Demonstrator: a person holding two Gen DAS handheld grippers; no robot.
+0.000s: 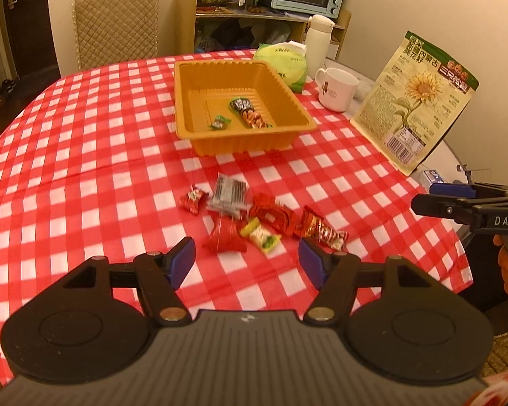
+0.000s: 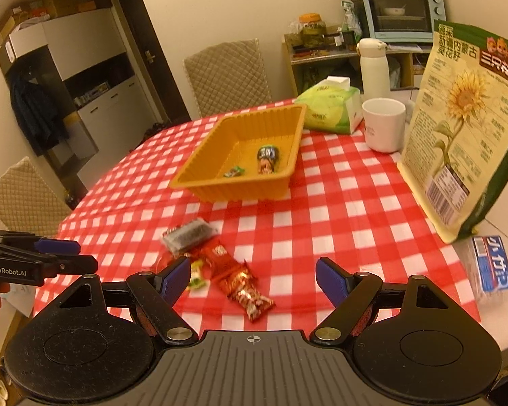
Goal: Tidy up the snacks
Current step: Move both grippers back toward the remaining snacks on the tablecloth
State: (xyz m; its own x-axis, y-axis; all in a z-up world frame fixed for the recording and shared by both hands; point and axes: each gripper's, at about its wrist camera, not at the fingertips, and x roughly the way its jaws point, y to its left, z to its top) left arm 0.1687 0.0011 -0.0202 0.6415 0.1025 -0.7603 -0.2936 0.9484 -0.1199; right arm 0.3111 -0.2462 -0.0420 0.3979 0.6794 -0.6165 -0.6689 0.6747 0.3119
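Left gripper (image 1: 247,257) fingers spread, empty; right gripper (image 2: 253,275) likewise.

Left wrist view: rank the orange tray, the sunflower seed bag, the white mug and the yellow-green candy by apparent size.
1. Orange tray
2. Sunflower seed bag, clearly smaller in the frame than the tray
3. White mug
4. Yellow-green candy, smallest despite lying nearest the camera

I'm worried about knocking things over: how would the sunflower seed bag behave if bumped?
The seed bag stands tall on a narrow base, leaning, so it would probably tip easily. Its flat, creased sides suggest a flexible pouch that would likely buckle rather than slide.
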